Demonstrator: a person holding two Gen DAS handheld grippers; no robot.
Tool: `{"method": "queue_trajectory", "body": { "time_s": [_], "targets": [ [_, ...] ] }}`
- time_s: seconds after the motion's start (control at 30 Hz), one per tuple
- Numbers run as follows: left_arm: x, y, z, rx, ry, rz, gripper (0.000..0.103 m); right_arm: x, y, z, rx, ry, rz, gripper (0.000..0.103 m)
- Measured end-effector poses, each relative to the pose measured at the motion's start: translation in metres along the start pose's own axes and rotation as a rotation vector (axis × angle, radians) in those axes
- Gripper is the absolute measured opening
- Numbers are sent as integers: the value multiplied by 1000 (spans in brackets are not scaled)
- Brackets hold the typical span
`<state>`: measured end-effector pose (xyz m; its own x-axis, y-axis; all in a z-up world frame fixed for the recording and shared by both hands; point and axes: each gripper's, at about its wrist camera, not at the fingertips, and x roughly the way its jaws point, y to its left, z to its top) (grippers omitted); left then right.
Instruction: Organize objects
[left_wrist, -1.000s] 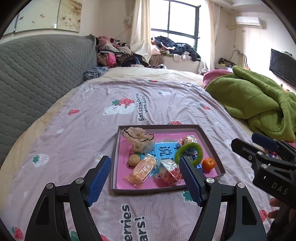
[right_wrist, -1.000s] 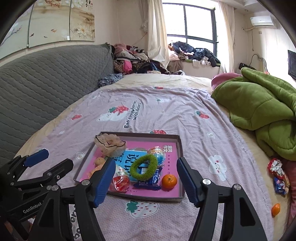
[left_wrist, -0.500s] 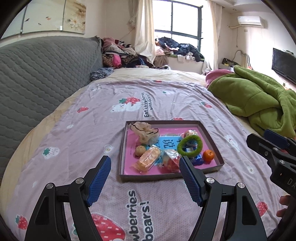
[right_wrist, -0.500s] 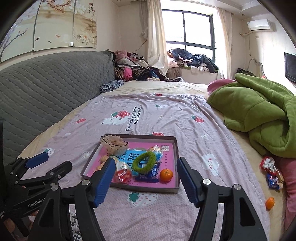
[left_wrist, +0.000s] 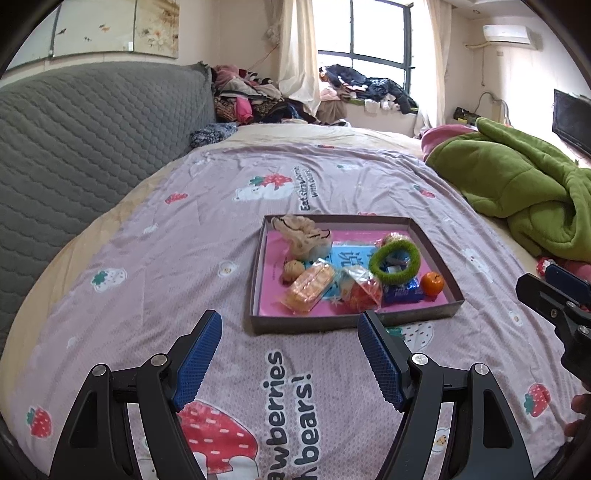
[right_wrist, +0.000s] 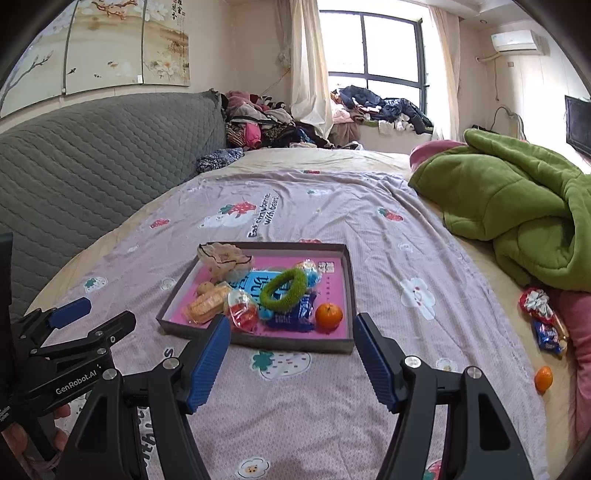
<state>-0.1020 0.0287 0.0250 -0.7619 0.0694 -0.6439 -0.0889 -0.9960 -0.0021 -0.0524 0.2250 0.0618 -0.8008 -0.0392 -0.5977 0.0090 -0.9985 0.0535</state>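
Jaws of both grippers stand wide apart with nothing between them: left gripper (left_wrist: 290, 354) and right gripper (right_wrist: 291, 356) each hang over the bedspread, short of the tray. Shallow tray (right_wrist: 255, 341) lies just ahead of the right jaws, its near wall roughly spanning their gap; from the left jaws it sits ahead and toward the right finger. Inside it: green fuzzy ring (right_wrist: 283, 290), small orange (right_wrist: 328, 315) in the near right corner, biscuit packet (right_wrist: 207, 304), red-and-clear snack pouch (right_wrist: 242, 312), blue wrapper (right_wrist: 295, 314), beige hair tie (right_wrist: 223, 260) at the far left corner. Loose things remain well to the right of the right jaws: a second orange (right_wrist: 543, 378) and wrapped sweets (right_wrist: 543, 317), near the green blanket (right_wrist: 517, 206). Judgement: tray mostly filled, strays left to gather. Advice for that step: swing the right gripper over, approach the orange from above, close gently so it doesn't roll on soft bedding.
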Motion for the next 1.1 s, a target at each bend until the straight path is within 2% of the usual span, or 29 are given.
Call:
{"method": "queue_trajectory", "body": {
  "time_s": [0.3, 1.1],
  "targets": [
    [8, 0, -12, 6, -1, -18, 77, 5, -2, -13, -18, -1, -17, 68],
    [22, 2, -38, 5, 18, -35, 77, 27, 2, -41, -9, 41, 21, 68]
  ]
}}
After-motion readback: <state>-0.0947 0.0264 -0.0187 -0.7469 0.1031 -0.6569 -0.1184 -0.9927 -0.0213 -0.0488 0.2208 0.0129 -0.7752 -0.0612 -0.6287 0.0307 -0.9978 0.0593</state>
